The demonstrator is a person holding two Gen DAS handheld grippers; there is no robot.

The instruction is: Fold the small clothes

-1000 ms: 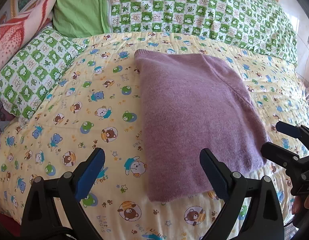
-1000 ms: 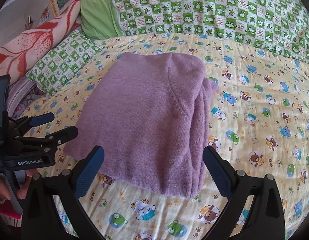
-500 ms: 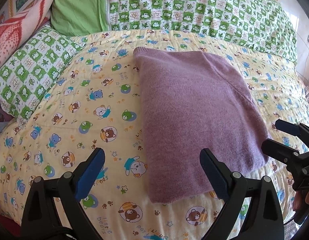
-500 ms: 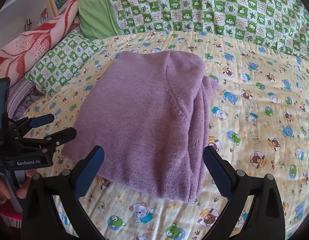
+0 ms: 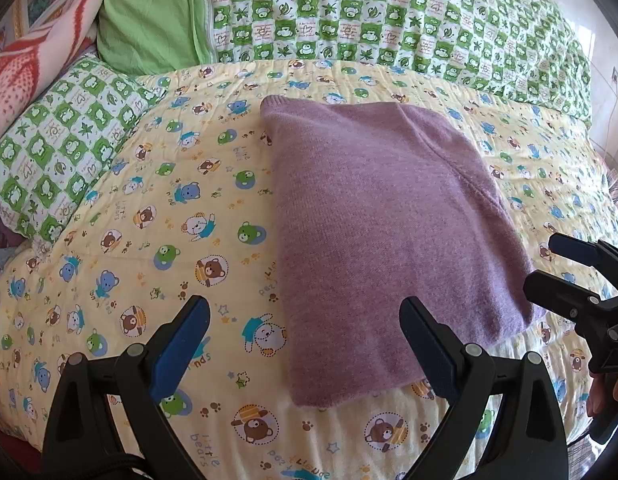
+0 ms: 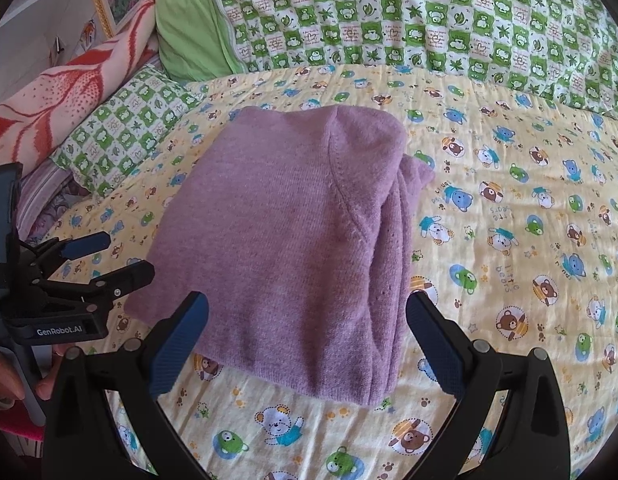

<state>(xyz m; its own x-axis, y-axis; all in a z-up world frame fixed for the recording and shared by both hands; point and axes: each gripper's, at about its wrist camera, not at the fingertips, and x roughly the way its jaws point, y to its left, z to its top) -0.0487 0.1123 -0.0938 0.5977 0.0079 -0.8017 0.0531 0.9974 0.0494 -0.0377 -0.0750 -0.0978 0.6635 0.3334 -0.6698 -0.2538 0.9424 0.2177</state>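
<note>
A bed covered by a pale yellow quilt printed with cartoon bears (image 5: 157,216) (image 6: 509,240) is carrying a folded purple knit sweater (image 5: 381,216) (image 6: 293,240) at its middle. A green-and-white checked pillow (image 5: 57,148) (image 6: 125,132) is lying at nine o'clock, and a green checked blanket (image 5: 389,16) (image 6: 429,16) is lying along twelve o'clock.

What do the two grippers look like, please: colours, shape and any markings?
The left gripper and the right gripper look alike: black plastic frames with round silver screws and two long fingers lined with textured blue pads. The side of the left one shows white lettering, "GenRobot.AI". A bare hand holds it; no sleeve visible.
</note>
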